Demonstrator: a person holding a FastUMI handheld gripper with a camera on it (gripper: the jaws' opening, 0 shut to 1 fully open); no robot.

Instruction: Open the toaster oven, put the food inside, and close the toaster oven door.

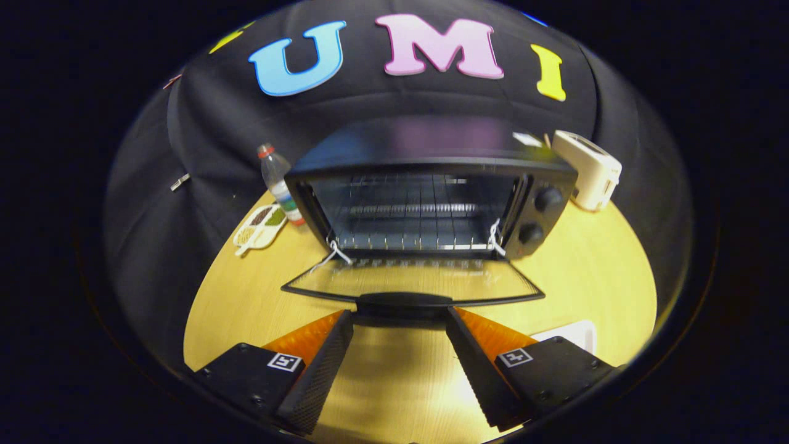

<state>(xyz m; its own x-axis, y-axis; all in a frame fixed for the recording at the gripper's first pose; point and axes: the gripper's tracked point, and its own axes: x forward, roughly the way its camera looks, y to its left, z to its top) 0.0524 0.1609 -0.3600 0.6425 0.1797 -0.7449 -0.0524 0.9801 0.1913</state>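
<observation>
Nearest the lens: gripper (399,320) spread wide, holding nothing, its 2 fingers (320,370) flanking the door handle (404,301) without touching it. Just right of the fingers, a white tray (576,333), contents hidden; possibly the food, could not tell. Beyond the fingertips lay the toaster oven (431,197) door (413,280), already dropped flat toward the camera: a glass pane in a dark frame, judged stiff, hinged and breakable, best lifted by the handle rather than the glass. White cords (333,254) tied at both hinge corners. Oven cavity beyond the door stood bare apart from its wire rack (419,213); 2 knobs (547,198) on the oven's right panel. Left of the oven: a compartmented dish (261,228) with brown and green fillings, and a plastic bottle (278,182), light and likely slippery. Right of the oven's far corner: a pale toaster (588,168).
</observation>
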